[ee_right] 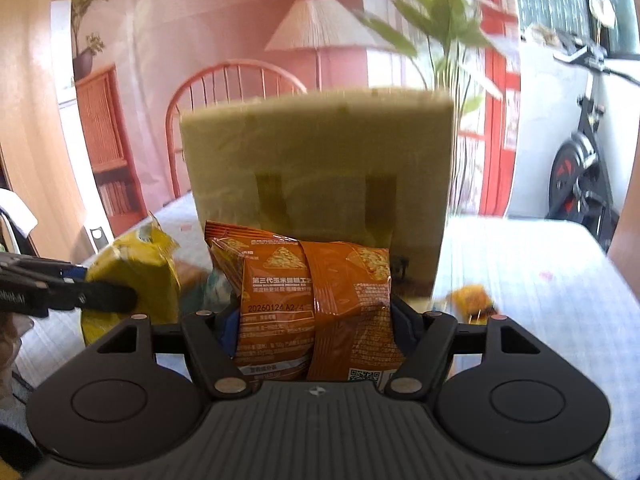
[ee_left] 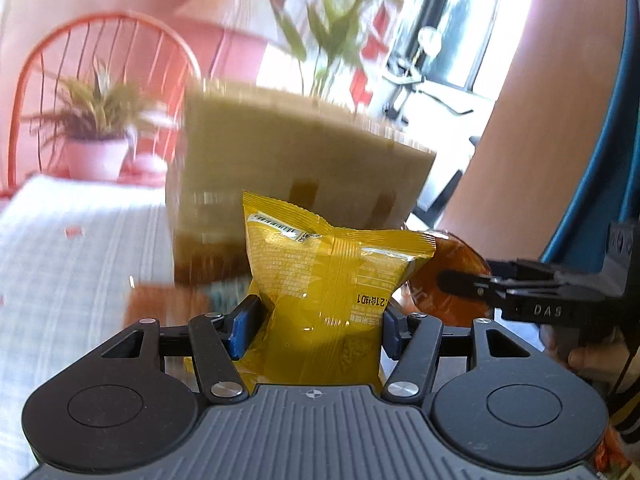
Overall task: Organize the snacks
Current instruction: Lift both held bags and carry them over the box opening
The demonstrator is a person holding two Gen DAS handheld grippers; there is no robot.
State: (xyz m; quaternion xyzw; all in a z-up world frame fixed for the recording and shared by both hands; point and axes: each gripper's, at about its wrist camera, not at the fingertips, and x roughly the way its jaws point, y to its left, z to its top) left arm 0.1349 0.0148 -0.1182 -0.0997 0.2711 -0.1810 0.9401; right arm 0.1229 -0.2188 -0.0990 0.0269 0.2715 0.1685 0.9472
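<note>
My left gripper [ee_left: 316, 328] is shut on a yellow snack bag [ee_left: 332, 276], held upright above the table. My right gripper [ee_right: 316, 328] is shut on an orange snack bag [ee_right: 316, 308], also upright. Both bags sit just in front of a tall cardboard box [ee_left: 296, 156], which also shows in the right wrist view [ee_right: 320, 156]. The orange bag [ee_left: 452, 280] and right gripper appear at the right of the left wrist view. The yellow bag [ee_right: 132, 280] and left gripper appear at the left of the right wrist view.
A pale checked tablecloth [ee_left: 72, 256] covers the table. Another small orange snack [ee_right: 472, 300] lies on the table right of the box. A blurred packet [ee_left: 168, 304] lies at the box's foot. A potted plant [ee_left: 96, 140] and red chair [ee_left: 100, 40] stand behind.
</note>
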